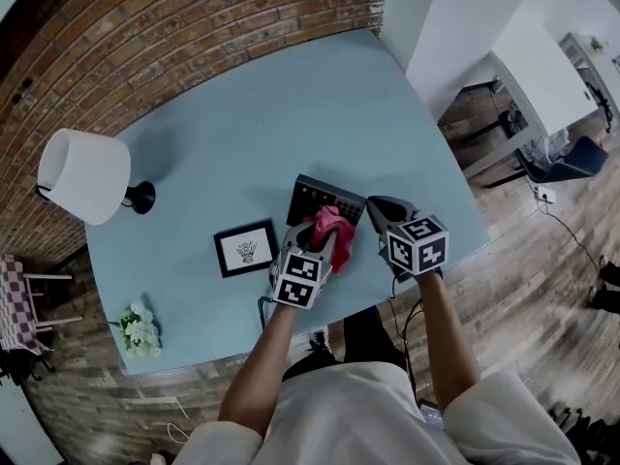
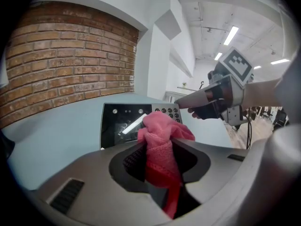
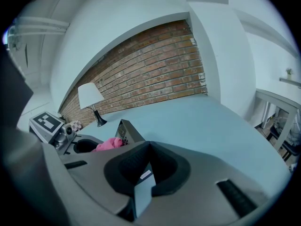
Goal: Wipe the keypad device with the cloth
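Keypad device (image 1: 315, 194) on the table (image 1: 291, 114), frame (image 1: 245, 248) left of it, lamp (image 1: 85, 175) farther left, flowers (image 1: 140, 330) front-left.

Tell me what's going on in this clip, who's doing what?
A person stands at a light blue table with a gripper in each hand. The left gripper is shut on a bunched pink cloth, held at the near edge of the dark keypad device. Whether the cloth is pressing on the device is hard to tell. The right gripper has its fingers together, holding nothing, with its tip at the device's right end by the keys, perhaps steadying it.
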Demonstrator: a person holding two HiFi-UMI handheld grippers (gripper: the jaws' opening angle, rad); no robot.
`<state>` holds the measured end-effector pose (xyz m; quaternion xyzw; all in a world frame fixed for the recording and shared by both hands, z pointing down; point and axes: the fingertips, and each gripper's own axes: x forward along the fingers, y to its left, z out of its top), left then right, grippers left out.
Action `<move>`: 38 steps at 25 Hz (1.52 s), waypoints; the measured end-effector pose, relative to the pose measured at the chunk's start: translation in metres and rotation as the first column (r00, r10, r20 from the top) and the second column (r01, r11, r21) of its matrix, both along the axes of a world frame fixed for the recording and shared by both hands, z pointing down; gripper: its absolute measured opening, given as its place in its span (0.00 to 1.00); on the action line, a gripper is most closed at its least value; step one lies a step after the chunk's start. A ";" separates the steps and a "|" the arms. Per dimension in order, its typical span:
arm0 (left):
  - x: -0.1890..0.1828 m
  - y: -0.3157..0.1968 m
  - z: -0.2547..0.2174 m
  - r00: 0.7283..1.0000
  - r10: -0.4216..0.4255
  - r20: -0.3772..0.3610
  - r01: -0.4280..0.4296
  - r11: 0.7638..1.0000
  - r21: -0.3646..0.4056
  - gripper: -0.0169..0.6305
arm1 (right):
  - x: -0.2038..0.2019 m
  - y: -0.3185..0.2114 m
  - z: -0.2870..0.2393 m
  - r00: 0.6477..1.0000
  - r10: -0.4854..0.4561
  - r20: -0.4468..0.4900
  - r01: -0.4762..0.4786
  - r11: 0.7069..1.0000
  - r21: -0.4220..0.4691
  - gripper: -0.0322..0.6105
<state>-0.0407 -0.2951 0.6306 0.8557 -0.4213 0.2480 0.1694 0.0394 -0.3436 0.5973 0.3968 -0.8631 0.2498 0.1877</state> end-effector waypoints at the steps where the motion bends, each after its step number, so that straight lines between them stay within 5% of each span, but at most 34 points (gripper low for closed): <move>1: -0.001 0.002 0.003 1.000 0.002 0.007 -0.002 1.000 -0.004 0.27 | 0.000 0.000 0.000 1.000 0.001 0.000 -0.001 1.000 0.001 0.06; 13: -0.007 0.026 0.034 0.998 0.004 0.064 0.002 0.996 -0.090 0.27 | -0.003 0.006 0.006 1.000 0.026 0.018 -0.025 0.999 -0.021 0.08; 22: 0.025 -0.011 -0.066 0.993 0.079 -0.082 -0.062 0.979 0.194 0.27 | 0.032 0.027 -0.017 0.984 0.168 0.065 -0.169 0.986 0.002 0.11; 38: 0.066 -0.026 -0.046 0.994 0.102 0.028 -0.105 0.983 0.152 0.27 | 0.085 0.079 -0.050 0.970 0.237 0.058 -0.240 0.968 0.072 0.05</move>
